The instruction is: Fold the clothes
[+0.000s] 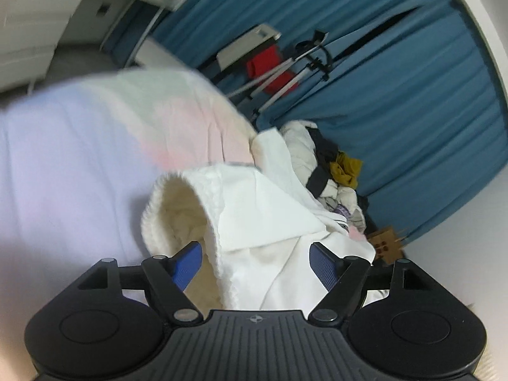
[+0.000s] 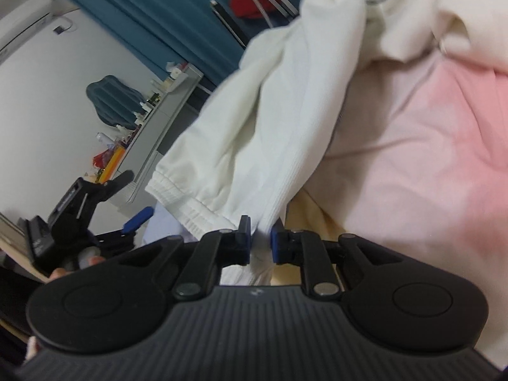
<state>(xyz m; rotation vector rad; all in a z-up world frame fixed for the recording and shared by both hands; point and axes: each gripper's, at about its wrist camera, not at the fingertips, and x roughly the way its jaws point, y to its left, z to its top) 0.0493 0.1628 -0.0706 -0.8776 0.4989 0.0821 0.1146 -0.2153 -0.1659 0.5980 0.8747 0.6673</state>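
Observation:
A white garment (image 1: 263, 219) with a ribbed elastic cuff (image 1: 177, 190) lies on the bed in the left wrist view. My left gripper (image 1: 255, 262) is open, its blue pads (image 1: 187, 263) spread on either side of the cloth near the cuff opening. In the right wrist view the same white garment (image 2: 254, 133) hangs up and away, its ribbed hem (image 2: 187, 203) at the left. My right gripper (image 2: 260, 238) is shut on a bunched fold of that white garment. The left gripper (image 2: 95, 209) shows at the lower left there, open.
A pink and lilac bedsheet (image 2: 412, 146) (image 1: 63, 165) covers the bed. A pile of mixed clothes (image 1: 330, 171) sits at its far side. Blue curtains (image 1: 397, 95), a metal drying rack with a red item (image 1: 273, 66), a grey shelf (image 2: 158, 120) and a cardboard box (image 1: 387, 244) surround it.

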